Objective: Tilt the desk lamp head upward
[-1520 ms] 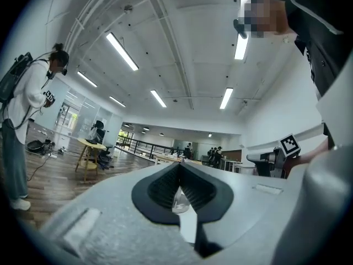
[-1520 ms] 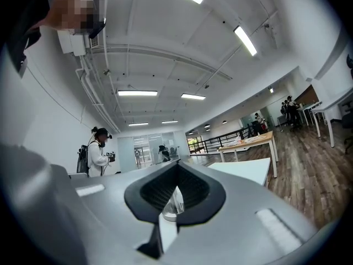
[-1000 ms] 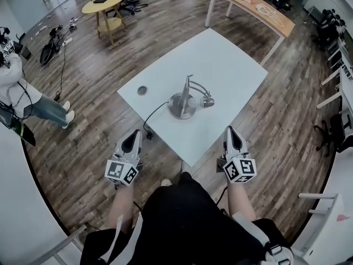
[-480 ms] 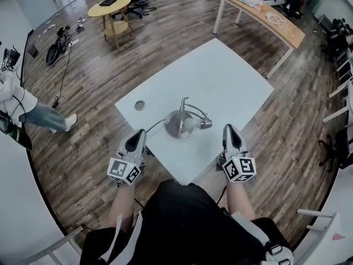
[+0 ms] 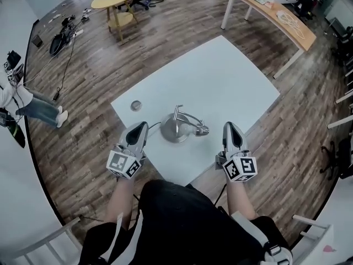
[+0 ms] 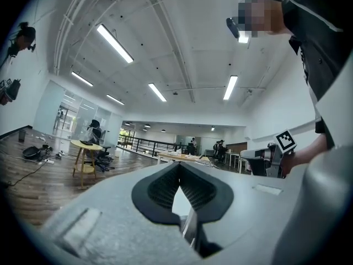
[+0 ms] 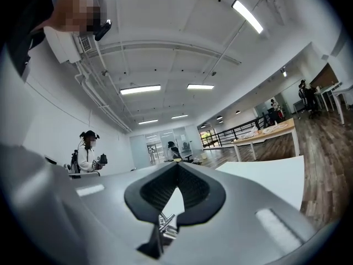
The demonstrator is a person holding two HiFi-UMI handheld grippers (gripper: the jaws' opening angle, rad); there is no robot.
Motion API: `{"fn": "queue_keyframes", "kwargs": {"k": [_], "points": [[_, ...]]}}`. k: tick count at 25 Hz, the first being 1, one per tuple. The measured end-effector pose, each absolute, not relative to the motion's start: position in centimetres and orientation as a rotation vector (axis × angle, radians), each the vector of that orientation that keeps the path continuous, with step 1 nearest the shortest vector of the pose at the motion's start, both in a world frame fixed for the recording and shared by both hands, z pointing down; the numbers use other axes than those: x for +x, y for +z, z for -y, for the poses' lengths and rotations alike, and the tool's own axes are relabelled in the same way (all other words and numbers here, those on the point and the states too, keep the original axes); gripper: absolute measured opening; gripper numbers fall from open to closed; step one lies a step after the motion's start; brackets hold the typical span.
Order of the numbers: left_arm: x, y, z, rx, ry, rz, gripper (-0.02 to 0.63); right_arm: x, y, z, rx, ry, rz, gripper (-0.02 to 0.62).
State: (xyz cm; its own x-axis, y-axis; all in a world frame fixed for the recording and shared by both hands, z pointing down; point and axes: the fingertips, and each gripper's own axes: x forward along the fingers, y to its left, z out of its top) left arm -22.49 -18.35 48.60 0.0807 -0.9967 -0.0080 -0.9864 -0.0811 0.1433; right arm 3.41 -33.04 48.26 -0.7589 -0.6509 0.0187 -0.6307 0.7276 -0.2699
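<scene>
Nearer now, desk lamp [image 5: 176,130] stands near small disc [image 5: 135,105].

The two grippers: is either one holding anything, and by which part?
Nothing is held. The left gripper and the right gripper are both shut and empty, apart from the desk lamp between them.

The head view looks steeply down from high above the desk lamp [image 5: 176,129], while both gripper views sit low near the lamp, facing level past it across the white table [image 5: 231,81] the head view also shows.
</scene>
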Motion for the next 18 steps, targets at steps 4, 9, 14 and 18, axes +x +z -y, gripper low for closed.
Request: {"fn": "queue_keyframes", "kwargs": {"k": [4,9,14,18], "points": [[-22.2,49.0,19.0,2.218,-0.138,2.03,0.0,3.2,48.9,33.1,-1.055,-0.435,-2.85,0.005],[-22.7,50.0,19.6,2.255,-0.122,1.957,0.0,2.7,49.0,32.3,-1.114,-0.448,-2.83,0.005],[-22.4,51.0,20.7,2.348,-0.079,1.828,0.002,2.9,48.6,31.1,-1.208,-0.443,-2.784,0.005],[-21.9,52.9,21.4,2.402,-0.004,1.726,0.002,3.3,49.1,30.2,-1.267,-0.448,-2.771,0.005]]}}
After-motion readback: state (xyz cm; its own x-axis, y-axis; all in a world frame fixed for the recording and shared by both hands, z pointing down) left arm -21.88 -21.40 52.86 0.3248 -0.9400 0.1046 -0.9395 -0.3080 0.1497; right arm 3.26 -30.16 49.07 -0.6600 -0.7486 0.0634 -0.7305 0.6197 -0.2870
